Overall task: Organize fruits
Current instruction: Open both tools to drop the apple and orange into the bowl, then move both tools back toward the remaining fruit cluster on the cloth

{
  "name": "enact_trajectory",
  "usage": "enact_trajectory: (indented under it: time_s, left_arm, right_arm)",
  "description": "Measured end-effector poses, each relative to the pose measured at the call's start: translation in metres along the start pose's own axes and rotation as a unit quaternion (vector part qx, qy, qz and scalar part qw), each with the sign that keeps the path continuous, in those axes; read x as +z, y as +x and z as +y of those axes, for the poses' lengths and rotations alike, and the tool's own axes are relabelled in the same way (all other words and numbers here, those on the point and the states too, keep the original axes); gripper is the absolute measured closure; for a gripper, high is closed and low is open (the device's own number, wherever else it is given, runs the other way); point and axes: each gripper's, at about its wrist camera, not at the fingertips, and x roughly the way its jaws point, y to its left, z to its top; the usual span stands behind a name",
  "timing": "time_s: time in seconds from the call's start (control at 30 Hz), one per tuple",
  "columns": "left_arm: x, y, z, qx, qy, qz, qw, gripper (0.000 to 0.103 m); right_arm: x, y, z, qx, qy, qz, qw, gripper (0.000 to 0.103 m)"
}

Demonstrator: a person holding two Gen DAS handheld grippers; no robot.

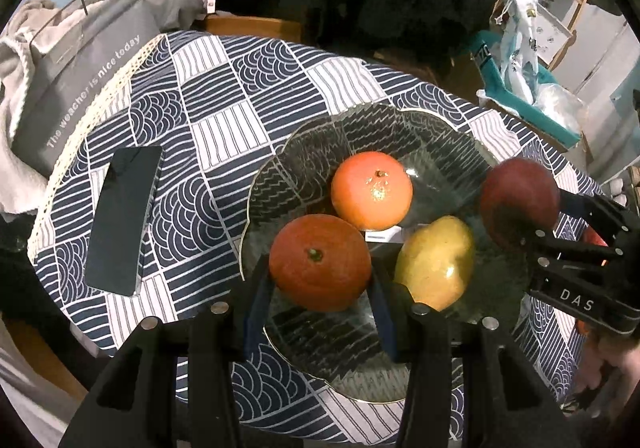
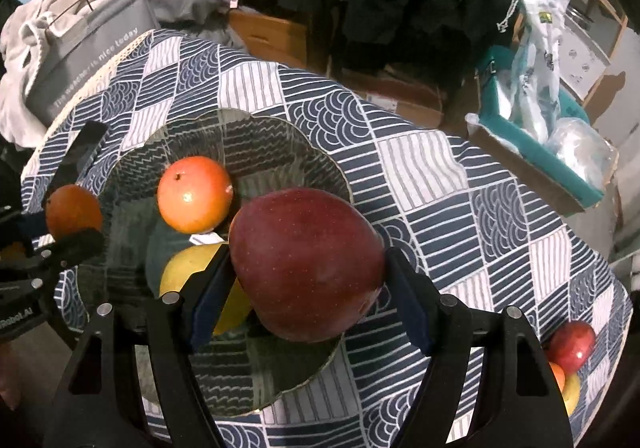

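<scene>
Both hands carry fruit over the glass bowl (image 1: pixel 280 164).
Left gripper (image 1: pixel 318 284) fingers clamp an orange (image 1: pixel 320 262); right gripper (image 2: pixel 308 288) grips the red apple (image 2: pixel 306 264) above the bowl's right rim.

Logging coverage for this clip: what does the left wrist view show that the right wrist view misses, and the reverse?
Only the left wrist view shows the black phone lying on the tablecloth. Only the right wrist view shows the spare fruit pile at the table's near right edge. Both show the glass plate, the orange and mango on it, the left gripper around a darker orange, and the right gripper around the red apple.
</scene>
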Motion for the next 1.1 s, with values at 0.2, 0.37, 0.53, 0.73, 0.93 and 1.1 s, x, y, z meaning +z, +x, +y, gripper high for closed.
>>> enact_trajectory:
  time_s: [0.2, 0.37, 0.53, 0.73, 0.93, 1.1]
  left_arm:
    - [-0.001, 0.006, -0.002, 0.007, 0.003, 0.009, 0.9999, 0.056]
    - [-0.001, 0.009, -0.003, 0.011, 0.004, 0.014, 0.9998, 0.054]
    - [0.001, 0.0, -0.005, 0.017, 0.006, -0.011, 0.9998, 0.024]
    - [0.002, -0.008, -0.01, 0.02, 0.012, -0.018, 0.9996, 0.024]
    - [0.001, -0.02, -0.02, 0.017, 0.024, -0.029, 0.9992, 0.024]
    - [0.0, -0.036, -0.027, 0.012, 0.033, -0.043, 0.9985, 0.024]
  right_arm:
    - [0.001, 0.007, 0.005, 0.005, -0.007, 0.016, 1.0, 0.028]
    - [0.011, -0.006, 0.005, 0.009, -0.007, -0.011, 1.0, 0.029]
    - [0.017, -0.019, 0.002, 0.014, 0.0, -0.025, 1.0, 0.029]
    - [0.013, -0.025, -0.004, 0.005, 0.005, -0.026, 1.0, 0.029]
    - [0.007, -0.042, -0.004, -0.02, -0.006, -0.036, 0.999, 0.029]
    - [0.002, -0.061, -0.005, -0.031, -0.006, -0.051, 0.998, 0.027]
